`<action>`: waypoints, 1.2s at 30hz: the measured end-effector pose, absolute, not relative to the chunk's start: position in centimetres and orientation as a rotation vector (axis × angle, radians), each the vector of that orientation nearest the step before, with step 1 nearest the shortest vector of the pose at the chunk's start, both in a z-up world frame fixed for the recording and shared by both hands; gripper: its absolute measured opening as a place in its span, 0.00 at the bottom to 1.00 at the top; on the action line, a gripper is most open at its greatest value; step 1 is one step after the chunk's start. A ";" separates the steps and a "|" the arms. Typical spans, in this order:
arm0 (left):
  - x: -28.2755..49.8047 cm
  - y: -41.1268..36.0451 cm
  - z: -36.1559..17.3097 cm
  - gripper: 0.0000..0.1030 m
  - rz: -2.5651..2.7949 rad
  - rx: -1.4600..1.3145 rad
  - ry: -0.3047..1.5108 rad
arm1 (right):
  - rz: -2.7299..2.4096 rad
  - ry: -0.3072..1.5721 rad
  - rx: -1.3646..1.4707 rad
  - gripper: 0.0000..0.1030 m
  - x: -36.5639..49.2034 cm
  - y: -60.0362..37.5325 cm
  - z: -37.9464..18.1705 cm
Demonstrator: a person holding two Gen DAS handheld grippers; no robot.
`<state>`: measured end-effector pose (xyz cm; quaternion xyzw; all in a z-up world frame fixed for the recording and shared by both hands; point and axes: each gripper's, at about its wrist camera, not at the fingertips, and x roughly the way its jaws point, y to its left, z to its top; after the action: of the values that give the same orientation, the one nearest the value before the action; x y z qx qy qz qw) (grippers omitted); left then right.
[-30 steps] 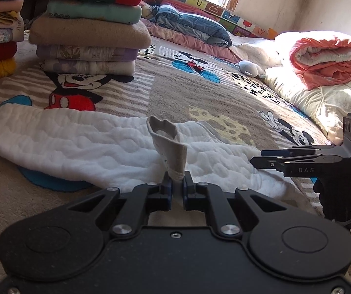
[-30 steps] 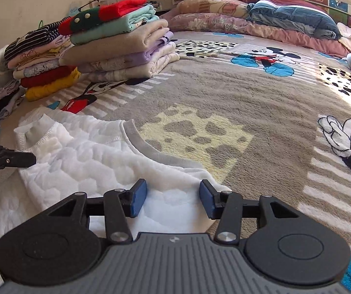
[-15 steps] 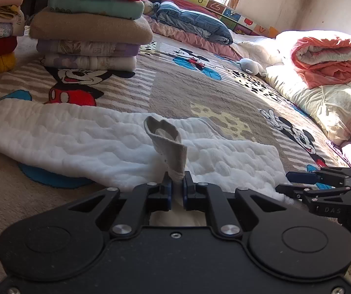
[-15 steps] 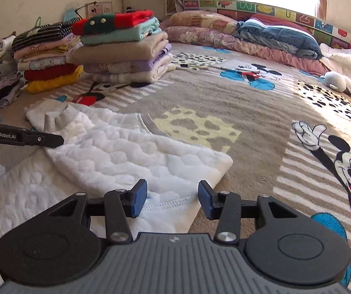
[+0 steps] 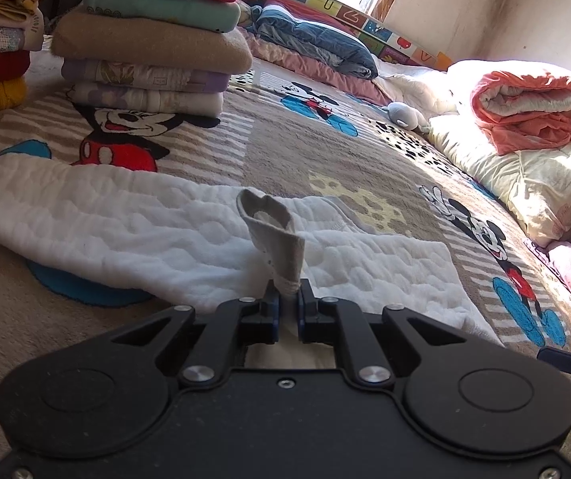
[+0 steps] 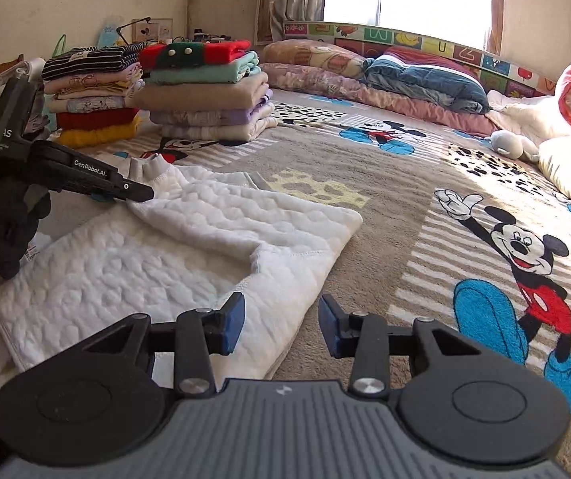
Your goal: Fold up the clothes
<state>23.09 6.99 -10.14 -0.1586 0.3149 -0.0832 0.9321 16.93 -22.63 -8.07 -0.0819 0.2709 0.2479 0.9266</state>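
Observation:
A white quilted sweatshirt with grey ribbed trim lies spread on the Mickey Mouse blanket. My left gripper is shut on its grey sleeve cuff, which stands up between the pads. In the right wrist view the left gripper holds that cuff over the sweatshirt, sleeve folded across the body. My right gripper is open and empty, just above the garment's near right edge.
Two stacks of folded clothes stand at the far left of the bed. Pillows line the headboard. Rolled orange and cream quilts lie along the right side, with a small grey plush toy.
My right gripper has pulled back and lifted off the sweatshirt, staying open. My left gripper still pinches the cuff, and has shifted slightly with it.

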 end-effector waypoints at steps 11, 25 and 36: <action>23.1 7.1 -10.3 0.07 -0.167 -0.323 0.643 | 0.493 0.628 -0.392 0.33 16.2 -18.1 -9.7; 23.7 8.1 -10.6 0.07 -0.189 -0.382 0.669 | 0.594 0.696 -0.288 0.33 21.7 -16.7 -11.1; 23.6 8.7 -10.2 0.07 -0.231 -0.406 0.658 | 0.612 0.582 -0.220 0.32 14.7 -21.4 -7.5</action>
<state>23.64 8.69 -10.24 -0.1976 0.3201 -0.1125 0.9197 14.71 -21.43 -7.49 -0.1063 0.2817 0.2965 0.9063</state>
